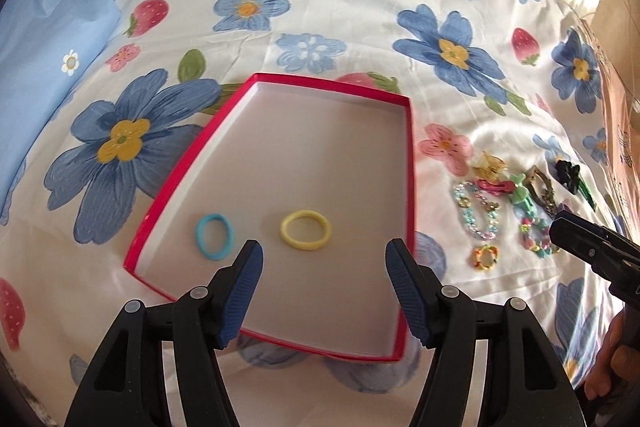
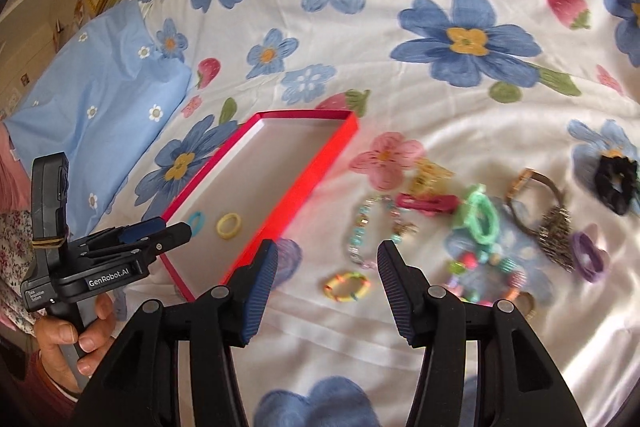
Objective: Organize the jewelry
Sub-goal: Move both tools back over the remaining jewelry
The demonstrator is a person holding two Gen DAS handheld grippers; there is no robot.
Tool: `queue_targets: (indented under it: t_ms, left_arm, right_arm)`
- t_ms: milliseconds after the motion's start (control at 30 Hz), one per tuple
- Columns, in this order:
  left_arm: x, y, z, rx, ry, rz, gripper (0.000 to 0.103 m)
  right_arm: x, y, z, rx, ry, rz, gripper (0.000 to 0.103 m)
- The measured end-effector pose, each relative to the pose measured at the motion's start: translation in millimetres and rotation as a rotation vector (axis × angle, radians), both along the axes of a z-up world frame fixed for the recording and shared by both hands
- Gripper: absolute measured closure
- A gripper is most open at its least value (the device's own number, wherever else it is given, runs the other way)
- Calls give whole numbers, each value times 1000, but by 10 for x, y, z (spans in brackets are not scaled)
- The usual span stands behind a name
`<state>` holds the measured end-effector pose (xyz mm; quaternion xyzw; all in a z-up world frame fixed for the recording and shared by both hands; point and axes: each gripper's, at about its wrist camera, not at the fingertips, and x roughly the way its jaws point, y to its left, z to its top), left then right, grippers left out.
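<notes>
A shallow red box point(image 1: 409, 163) with a white floor lies on the flowered bedspread. It holds a yellow hair ring point(image 1: 306, 230) and a blue hair ring point(image 1: 215, 236). My left gripper point(image 1: 324, 259) is open and empty just above the box's near end. My right gripper point(image 2: 327, 261) is open and empty over a small yellow multicoloured ring point(image 2: 346, 287), to the right of the box point(image 2: 304, 183). A beaded bracelet point(image 2: 362, 231), pink clip point(image 2: 426, 203), green hair tie point(image 2: 482, 217), watch point(image 2: 536, 195) and black scrunchie point(image 2: 616, 183) lie beyond it.
A blue pillow point(image 2: 100, 99) lies at the left of the bed. The left gripper's body point(image 2: 108, 255) and the hand holding it show at the lower left of the right wrist view. A purple hair tie point(image 2: 586, 253) and coloured bead bracelet point(image 2: 484, 279) lie at right.
</notes>
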<state>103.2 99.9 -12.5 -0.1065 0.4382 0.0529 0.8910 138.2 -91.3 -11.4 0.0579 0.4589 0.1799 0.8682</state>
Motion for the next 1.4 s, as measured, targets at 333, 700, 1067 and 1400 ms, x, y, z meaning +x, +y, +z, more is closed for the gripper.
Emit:
queue_targets:
  t_ms: [333,700,1067,1400]
  left_arm:
    - [123,-358,46,3,11,-77,39]
    - [348,-707,70,4,19,-151,39]
    - [665,-960,-13,17,37,-204,39]
    - [1207,-1121,-154,9,60,-233,39]
  right_arm:
    - [-191,-539,78,-23,-12,-94,48]
    - [-330,-1032,103,-35,-16,-192,48]
    - [-224,-1422,82,-62,-22,-259,48]
    - [78,-1522,-10,-94,-20,-248,49]
